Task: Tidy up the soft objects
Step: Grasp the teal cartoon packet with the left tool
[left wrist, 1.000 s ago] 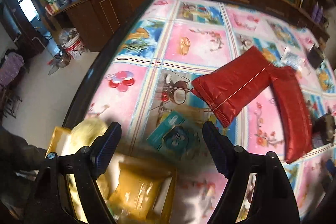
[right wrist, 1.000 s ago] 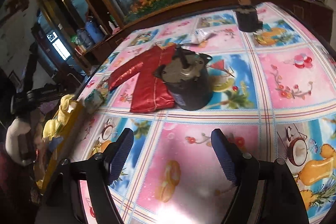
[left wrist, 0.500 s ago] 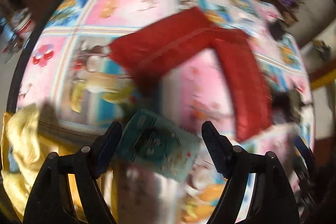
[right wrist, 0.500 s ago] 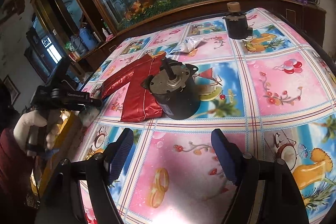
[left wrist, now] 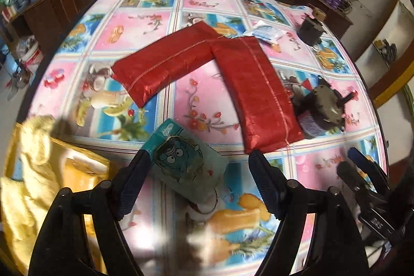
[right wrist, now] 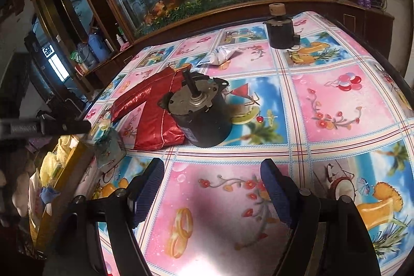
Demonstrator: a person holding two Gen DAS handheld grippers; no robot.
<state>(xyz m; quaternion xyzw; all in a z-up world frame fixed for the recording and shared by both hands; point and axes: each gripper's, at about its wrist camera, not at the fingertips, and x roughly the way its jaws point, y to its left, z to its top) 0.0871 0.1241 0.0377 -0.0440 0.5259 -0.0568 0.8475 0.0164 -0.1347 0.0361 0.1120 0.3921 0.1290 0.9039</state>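
Observation:
A teal tissue pack [left wrist: 185, 161] with a cartoon face lies on the table near its left edge, partly between the fingers of my open left gripper [left wrist: 198, 180]. It also shows in the right wrist view [right wrist: 108, 146]. Two long red soft packs [left wrist: 165, 64] [left wrist: 256, 92] lie in an angle across the middle of the table; one shows in the right wrist view [right wrist: 155, 120]. A small white and blue packet [left wrist: 266, 32] lies farther back. My right gripper [right wrist: 212, 190] is open and empty above the tablecloth.
A yellow box [left wrist: 38, 188] with yellow soft items stands off the table's left edge, also in the right wrist view [right wrist: 59, 172]. A black motor [right wrist: 199, 110] sits against the red pack. A smaller dark motor [right wrist: 280, 27] stands at the back.
My left gripper has swung from over the yellow box toward the table, and the teal pack now lies between its fingers. My right gripper has drawn back slightly and stays open.

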